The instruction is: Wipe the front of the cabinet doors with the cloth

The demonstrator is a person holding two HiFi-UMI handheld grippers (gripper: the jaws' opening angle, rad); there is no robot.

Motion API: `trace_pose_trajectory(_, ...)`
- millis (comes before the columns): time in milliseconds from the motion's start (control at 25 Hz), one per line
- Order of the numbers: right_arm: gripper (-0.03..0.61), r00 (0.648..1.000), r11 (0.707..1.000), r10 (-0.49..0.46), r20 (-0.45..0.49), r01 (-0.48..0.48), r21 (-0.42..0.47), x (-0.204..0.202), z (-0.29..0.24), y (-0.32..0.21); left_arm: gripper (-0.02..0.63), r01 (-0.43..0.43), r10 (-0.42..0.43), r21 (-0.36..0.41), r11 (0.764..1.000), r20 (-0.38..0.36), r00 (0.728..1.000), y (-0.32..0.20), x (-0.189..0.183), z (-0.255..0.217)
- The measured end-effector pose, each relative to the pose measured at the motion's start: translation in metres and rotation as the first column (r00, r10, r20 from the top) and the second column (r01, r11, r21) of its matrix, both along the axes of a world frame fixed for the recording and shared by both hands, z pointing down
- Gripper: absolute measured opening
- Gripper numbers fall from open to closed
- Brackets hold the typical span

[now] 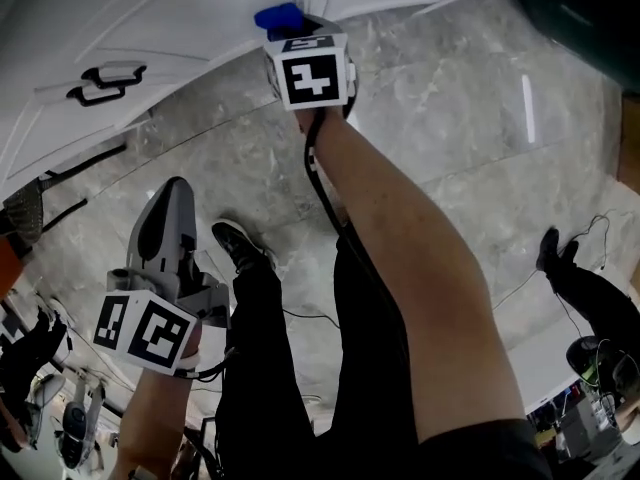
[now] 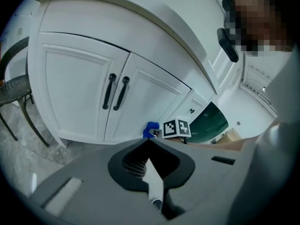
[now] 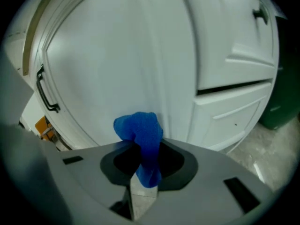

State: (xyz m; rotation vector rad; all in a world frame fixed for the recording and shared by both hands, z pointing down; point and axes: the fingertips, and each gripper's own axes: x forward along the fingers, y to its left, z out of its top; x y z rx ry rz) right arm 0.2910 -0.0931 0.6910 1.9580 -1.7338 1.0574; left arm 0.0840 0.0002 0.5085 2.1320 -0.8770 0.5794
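- Two grippers, two jobs: your right gripper (image 3: 139,148) is clamped on the blue cloth (image 3: 138,125). A bunched wad sticks out past the tips, so fabric rather than plastic meets the paint.
- The cloth sits low against the white cabinet door (image 3: 140,55), apparently touching it, placed for wiping the panel front.
- Your left gripper (image 2: 148,141) has its jaws together on nothing. It hangs well apart from the doors, giving the right arm room.

Even indoor light; fisheye warp, dark vignetted corners.
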Motion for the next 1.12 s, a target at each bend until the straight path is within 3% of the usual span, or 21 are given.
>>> trace_pose_trajectory(120,0.080,1.000,1.000,-0.003,0.015,0.003,-0.005,0.027,0.000,0.006,0.000,-0.022,0.022,0.022,1.000,-0.010,1.000,-0.002,0.026,-0.006)
trace_pose_trajectory(320,0.078,0.983,0.996,-0.084,-0.166,0.076,-0.055,0.065,-0.003,0.021,0.001,-0.041,0.042,0.013,0.999,-0.032,0.999,0.010,0.055,-0.008)
trace_pose_trajectory(520,0.078,0.989,0.998,0.034,-0.146,-0.041,-0.045,0.075,0.004,0.034,0.000,-0.040,0.039,-0.026,0.999,-0.036,0.999,0.018,0.044,0.006)
trace_pose_trajectory(680,0.078,0.996,0.996,0.049,-0.076,-0.055,-0.068,0.029,0.023,0.030,0.000,-0.044,0.044,-0.009,0.999,-0.013,0.999,0.011,0.017,0.010)
trace_pose_trajectory(920,0.078,0.998,0.999,-0.044,0.047,0.045,-0.024,-0.094,0.027,-0.015,0.001,-0.062,0.060,0.036,0.997,0.043,0.997,-0.013,-0.034,0.008)
trace_pose_trajectory(1120,0.078,0.980,0.988,-0.137,0.141,0.146,-0.055,-0.181,0.041,-0.049,0.001,0.007,-0.009,0.028,1.000,0.071,0.997,-0.036,-0.082,0.016)
